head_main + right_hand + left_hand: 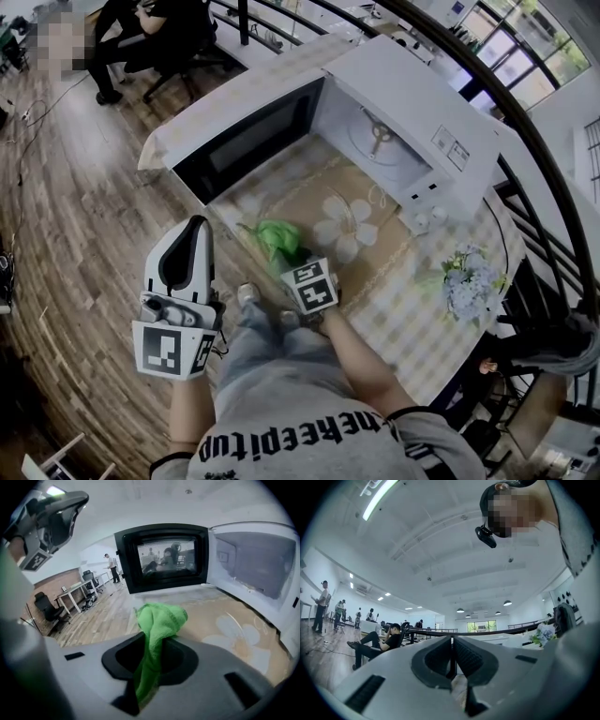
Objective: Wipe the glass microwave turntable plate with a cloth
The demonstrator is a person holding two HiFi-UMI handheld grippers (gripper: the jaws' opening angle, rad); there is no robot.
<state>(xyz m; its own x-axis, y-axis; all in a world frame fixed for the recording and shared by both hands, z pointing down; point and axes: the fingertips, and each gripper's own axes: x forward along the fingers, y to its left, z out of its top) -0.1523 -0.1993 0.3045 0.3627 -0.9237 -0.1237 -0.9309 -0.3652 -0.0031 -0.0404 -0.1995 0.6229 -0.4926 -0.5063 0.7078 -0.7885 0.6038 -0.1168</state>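
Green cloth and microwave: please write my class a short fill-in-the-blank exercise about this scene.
1. The right gripper is shut on a ____ cloth.
2. The door of the microwave stands ____.
3. The left gripper is empty, and its jaws are ____.
Missing words: green; open; shut.

Fuzzy green microfibre cloth (159,618) in matt grey plastic right gripper (154,644), glossy dark glass microwave door (164,557) ahead of it, smooth white microwave casing (412,103), wood-plank floor (75,206) below left gripper (192,230)
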